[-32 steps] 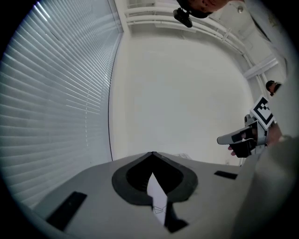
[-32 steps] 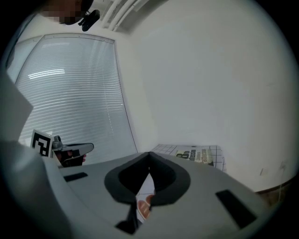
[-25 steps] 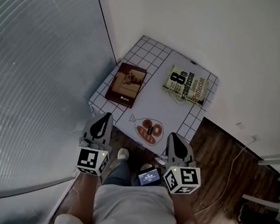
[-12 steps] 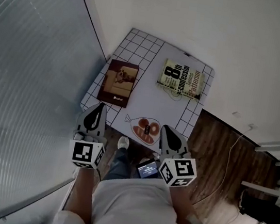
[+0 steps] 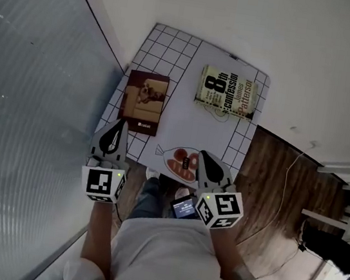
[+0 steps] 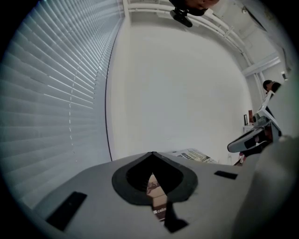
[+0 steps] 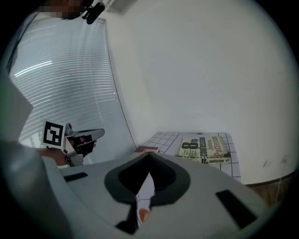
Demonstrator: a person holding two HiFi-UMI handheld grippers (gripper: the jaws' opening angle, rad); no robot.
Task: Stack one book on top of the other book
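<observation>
We hold left hand-held gripper [image 5: 122, 123] and right hand-held gripper [image 5: 203, 154] at lower centre of frame, over desk [image 5: 187, 122] near edge. Both have jaws pressed together, empty. Brown book [image 5: 143, 102] lies flat, centre-left. Pale book [image 5: 228, 92] lies upper centre, well apart.

A small gridded table [image 5: 185, 115] stands in a corner, with a slatted blind [image 5: 33, 82] close along its left edge and a white wall [image 5: 293, 49] behind, leaving the near edge and the right side, over wooden floor [image 5: 273, 183], as the open approaches. A bare strip of cloth runs between the brown book [image 5: 143, 102] beside the blind and the pale book [image 5: 229, 92] at the far right corner. The left gripper [image 5: 120, 125] and right gripper [image 5: 204, 156], jaws together, hang at the near edge with open air ahead.
</observation>
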